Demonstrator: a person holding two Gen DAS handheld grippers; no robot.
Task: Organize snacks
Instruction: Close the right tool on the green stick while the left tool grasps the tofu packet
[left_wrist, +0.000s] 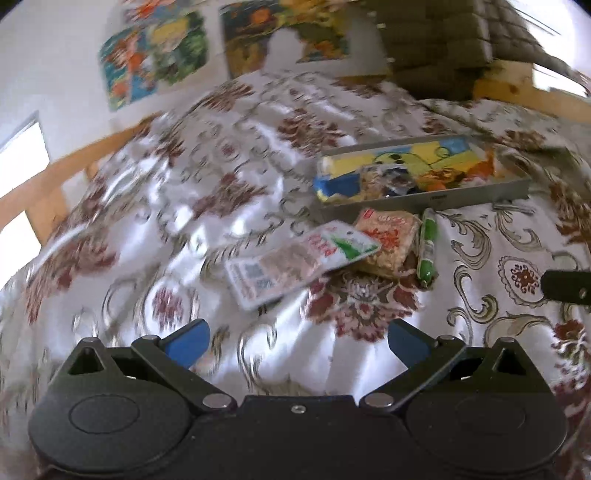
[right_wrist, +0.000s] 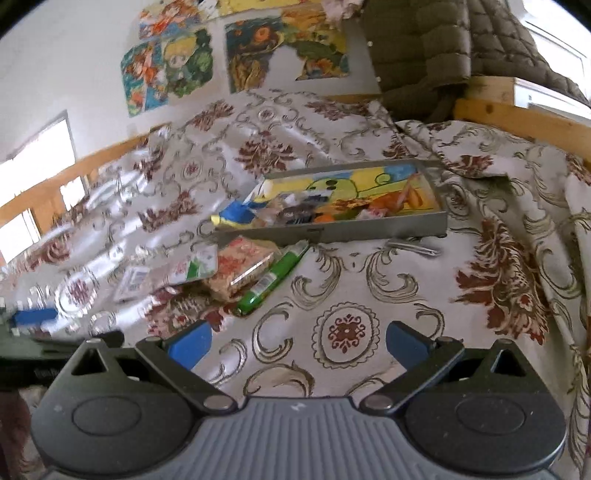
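Observation:
A grey tray (left_wrist: 480, 192) with a colourful picture bottom holds several snack packs; it also shows in the right wrist view (right_wrist: 373, 227). In front of it on the cloth lie a white flat pouch (left_wrist: 295, 262), a tan cracker pack (left_wrist: 388, 240) and a green tube (left_wrist: 427, 245). The right wrist view shows the pouch (right_wrist: 166, 273), the cracker pack (right_wrist: 243, 266) and the green tube (right_wrist: 271, 278). My left gripper (left_wrist: 297, 341) is open and empty, short of the pouch. My right gripper (right_wrist: 297, 341) is open and empty, short of the green tube.
A floral cloth (right_wrist: 369, 295) covers the surface, with folds at the right. Posters (right_wrist: 170, 70) hang on the wall behind. A wooden frame (right_wrist: 517, 118) and a dark quilted blanket (right_wrist: 424, 55) stand at the back right.

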